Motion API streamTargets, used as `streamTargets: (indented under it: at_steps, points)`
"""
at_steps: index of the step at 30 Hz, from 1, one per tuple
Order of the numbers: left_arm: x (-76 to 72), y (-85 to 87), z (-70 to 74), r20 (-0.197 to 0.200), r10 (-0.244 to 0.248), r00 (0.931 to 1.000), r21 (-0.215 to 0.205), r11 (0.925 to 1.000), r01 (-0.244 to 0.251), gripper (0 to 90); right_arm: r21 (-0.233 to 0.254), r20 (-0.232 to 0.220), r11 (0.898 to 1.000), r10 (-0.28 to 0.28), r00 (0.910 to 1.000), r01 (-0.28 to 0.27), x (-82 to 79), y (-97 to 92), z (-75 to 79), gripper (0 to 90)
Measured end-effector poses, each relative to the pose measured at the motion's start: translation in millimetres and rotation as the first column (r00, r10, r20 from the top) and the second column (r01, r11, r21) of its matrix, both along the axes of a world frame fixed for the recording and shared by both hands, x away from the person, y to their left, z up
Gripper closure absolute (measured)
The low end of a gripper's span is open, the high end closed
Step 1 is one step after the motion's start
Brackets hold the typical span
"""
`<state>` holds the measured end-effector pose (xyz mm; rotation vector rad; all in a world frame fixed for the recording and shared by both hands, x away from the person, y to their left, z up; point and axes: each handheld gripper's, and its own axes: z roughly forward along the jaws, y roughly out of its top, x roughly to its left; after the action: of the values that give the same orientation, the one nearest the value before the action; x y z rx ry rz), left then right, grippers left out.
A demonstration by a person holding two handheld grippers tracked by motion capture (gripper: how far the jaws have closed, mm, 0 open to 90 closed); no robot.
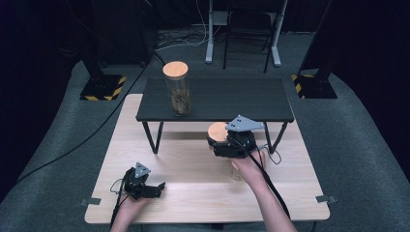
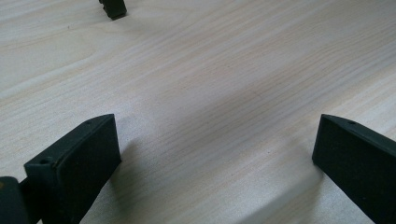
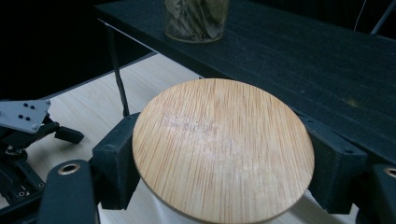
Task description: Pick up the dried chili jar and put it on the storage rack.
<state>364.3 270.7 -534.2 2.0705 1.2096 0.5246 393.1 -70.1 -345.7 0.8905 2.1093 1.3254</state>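
Currently the right gripper [image 1: 227,140] holds a jar [image 3: 223,149] by its bamboo lid, jaws closed on either side of the lid rim as the right gripper view shows. The jar sits in the grip just in front of the black shelf [image 1: 251,99], over the light table [image 1: 193,164], its glass body mostly hidden beneath the gripper and hand in the high view. A second jar [image 1: 177,89], also with a bamboo lid, stands upright on the shelf's left part.

The left gripper [image 1: 145,186] rests low near the table's front left, jaws wide apart with nothing between them; bare wood shows there in the left gripper view.

Judgement: the step in hand appears to be lifting the held jar onto the shelf. To do it well, the grip should stay firm and level on the lid, since the glass hangs from it and the lid could pull free. The jar's base must clear the shelf edge before moving forward. Placement should stay well apart from the standing jar, with the jar set down upright before the jaws release.
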Motion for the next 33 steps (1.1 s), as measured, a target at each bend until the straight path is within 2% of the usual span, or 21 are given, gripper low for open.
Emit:
streamTargets:
  at_steps: [15, 26, 33]
  points:
    - [0.0, 0.0, 0.0, 0.0, 0.0, 1.0, 0.0, 1.0, 0.0, 0.4, 0.018, 0.002, 1.0, -0.015, 0.9999, 0.015, 9.0, -1.7, 29.6, 23.0]
    - [0.0, 0.0, 0.0, 0.0, 0.0, 1.0, 0.0, 1.0, 0.0, 0.4, 0.004, 0.023, 1.0, -0.012, 0.9997, 0.012, 18.1, 4.2, 51.0, 23.0]
    - [0.0, 0.0, 0.0, 0.0, 0.0, 1.0, 0.0, 1.0, 0.0, 0.4, 0.002, 0.027, 1.0, -0.01, 0.9996, 0.01, 28.1, 5.0, 59.0, 23.0]
